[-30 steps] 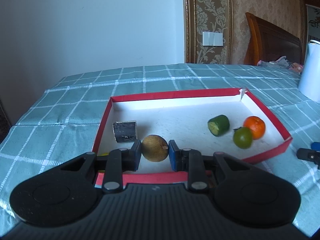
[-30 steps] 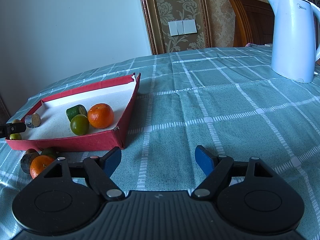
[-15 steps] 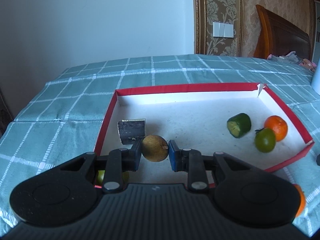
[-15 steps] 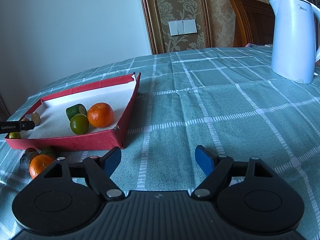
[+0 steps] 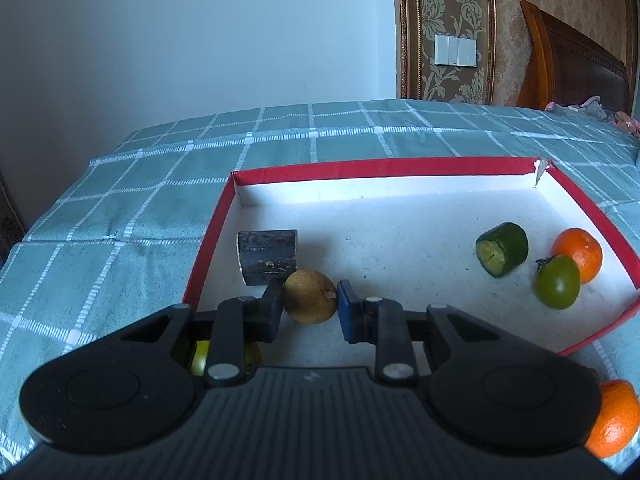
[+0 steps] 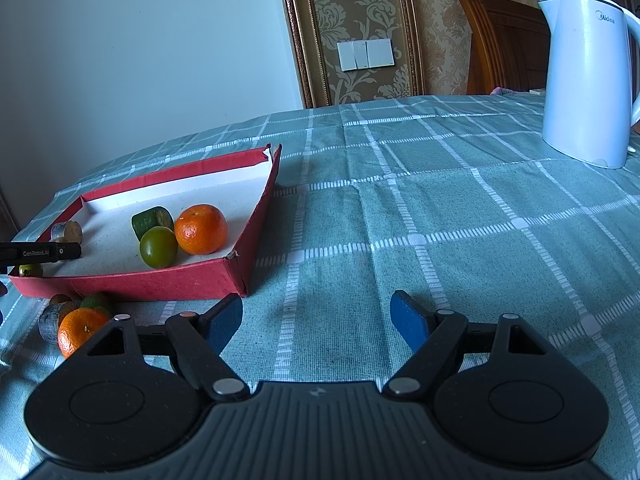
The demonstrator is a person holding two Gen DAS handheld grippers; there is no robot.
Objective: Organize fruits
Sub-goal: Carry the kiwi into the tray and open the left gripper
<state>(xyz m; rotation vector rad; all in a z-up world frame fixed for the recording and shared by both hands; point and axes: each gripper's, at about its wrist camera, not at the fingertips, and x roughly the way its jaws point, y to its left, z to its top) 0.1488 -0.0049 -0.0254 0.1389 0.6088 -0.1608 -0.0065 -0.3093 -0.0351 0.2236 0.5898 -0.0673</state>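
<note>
checked teal tablecloth [image 5: 120,216] fills the left wrist view, where the left gripper [image 5: 310,304], pinching a brown fruit [image 5: 310,296], has carried it over the red tray [image 5: 208,248] toward release; from the right wrist, the right gripper [image 6: 316,316] waits spread, empty.
</note>
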